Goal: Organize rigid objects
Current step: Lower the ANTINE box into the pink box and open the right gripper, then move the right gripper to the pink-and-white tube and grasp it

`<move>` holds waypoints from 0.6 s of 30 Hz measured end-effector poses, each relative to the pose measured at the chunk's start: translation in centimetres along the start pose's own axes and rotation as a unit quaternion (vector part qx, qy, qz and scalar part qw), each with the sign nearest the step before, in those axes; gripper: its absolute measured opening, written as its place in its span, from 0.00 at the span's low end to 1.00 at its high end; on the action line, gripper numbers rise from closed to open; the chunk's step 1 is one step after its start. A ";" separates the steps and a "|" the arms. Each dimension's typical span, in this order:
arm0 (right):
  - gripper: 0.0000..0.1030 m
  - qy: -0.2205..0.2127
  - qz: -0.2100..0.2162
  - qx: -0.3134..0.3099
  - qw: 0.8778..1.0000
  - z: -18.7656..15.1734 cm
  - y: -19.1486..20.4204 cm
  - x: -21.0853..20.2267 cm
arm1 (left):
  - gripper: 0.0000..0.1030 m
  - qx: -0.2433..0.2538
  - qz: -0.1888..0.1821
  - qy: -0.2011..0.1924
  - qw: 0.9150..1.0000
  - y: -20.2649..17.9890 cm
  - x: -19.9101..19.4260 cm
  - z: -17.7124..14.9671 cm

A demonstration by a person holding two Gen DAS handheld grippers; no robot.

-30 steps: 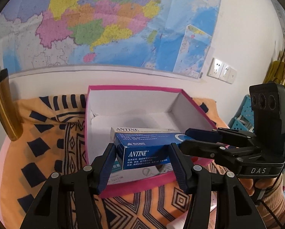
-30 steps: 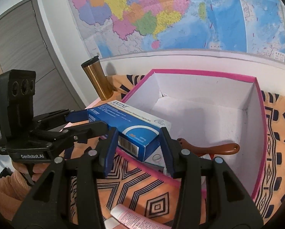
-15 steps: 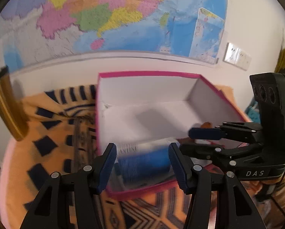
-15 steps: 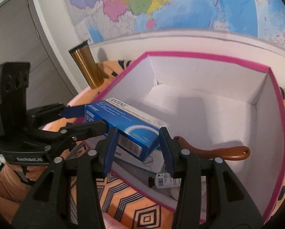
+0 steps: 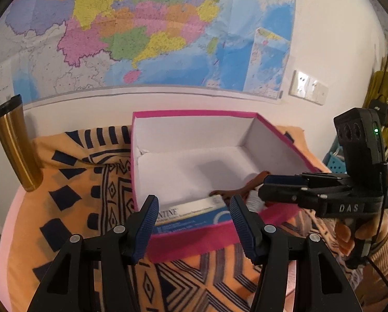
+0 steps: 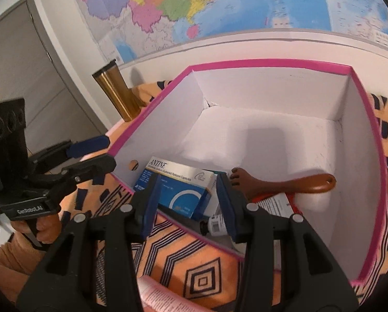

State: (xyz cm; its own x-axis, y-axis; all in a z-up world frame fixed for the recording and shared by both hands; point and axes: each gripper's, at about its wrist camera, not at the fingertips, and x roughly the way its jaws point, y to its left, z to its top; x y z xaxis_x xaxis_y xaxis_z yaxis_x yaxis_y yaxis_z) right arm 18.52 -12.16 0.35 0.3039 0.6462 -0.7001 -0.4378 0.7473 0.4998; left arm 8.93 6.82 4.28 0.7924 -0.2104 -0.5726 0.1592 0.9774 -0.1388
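Far off to the left of the left gripper [image 5: 194,202] a gold tumbler [image 5: 15,145] stands by the wall, well clear of everything; plenty of bare patterned cloth [image 5: 90,182] on the desk on that side. Left gripper's jaws are opening, nothing pinched between them; it hangs just short of the near rim of the pink box [image 5: 194,114]. The blue medicine box [image 5: 191,214] lies flat inside, right ahead of and below it, tucked against the near wall. Back half of the pink box's floor is bare white, lots of room there. Right gripper [image 6: 187,182] sits about half wide over the near right corner, gripping nothing as far as I can see; a small white bottle [image 6: 216,225] is just under its right finger, and a brown long-handled tool [image 6: 284,184] lies off to its right, short of the right wall.
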 end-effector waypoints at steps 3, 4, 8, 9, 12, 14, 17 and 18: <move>0.46 -0.016 0.004 0.010 1.000 -0.6 -0.2 -1.9 | 0.57 -0.001 -0.016 -0.002 1.000 -0.5 -0.9 -0.7; 0.46 -0.019 0.005 0.012 1.000 -0.8 -0.2 -2.4 | 0.57 -0.002 -0.021 0.000 1.000 -0.7 -1.1 -0.9; 0.46 -0.029 0.002 0.018 0.999 -2.2 -0.3 -4.5 | 0.57 -0.005 -0.041 0.011 0.999 -1.7 -1.5 -2.2; 0.46 -0.033 0.002 0.018 0.999 -2.6 -0.3 -5.0 | 0.57 -0.005 -0.044 0.017 0.999 -2.1 -1.4 -2.7; 0.46 -0.037 -0.013 0.021 0.999 -3.8 -0.3 -6.3 | 0.57 -0.001 -0.059 0.041 0.997 -3.4 -0.7 -4.3; 0.46 -0.037 -0.022 0.022 0.999 -5.0 -0.4 -7.2 | 0.57 0.004 -0.067 0.057 0.996 -4.2 -0.3 -5.3; 0.46 -0.029 -0.037 0.030 0.998 -6.7 -0.7 -7.8 | 0.57 -0.001 -0.085 0.076 0.993 -5.0 0.3 -6.5; 0.46 -0.025 -0.040 0.033 0.998 -7.1 -0.9 -7.8 | 0.57 -0.001 -0.088 0.082 0.993 -5.4 0.5 -6.9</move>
State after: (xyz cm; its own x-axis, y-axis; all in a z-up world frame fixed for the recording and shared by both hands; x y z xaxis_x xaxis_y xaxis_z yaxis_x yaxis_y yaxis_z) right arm 10.52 -19.02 1.73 0.3793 0.5892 -0.7134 -0.3532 0.8049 0.4769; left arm 4.40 1.36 -0.82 0.6456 -0.3773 -0.6640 0.2851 0.9256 -0.2489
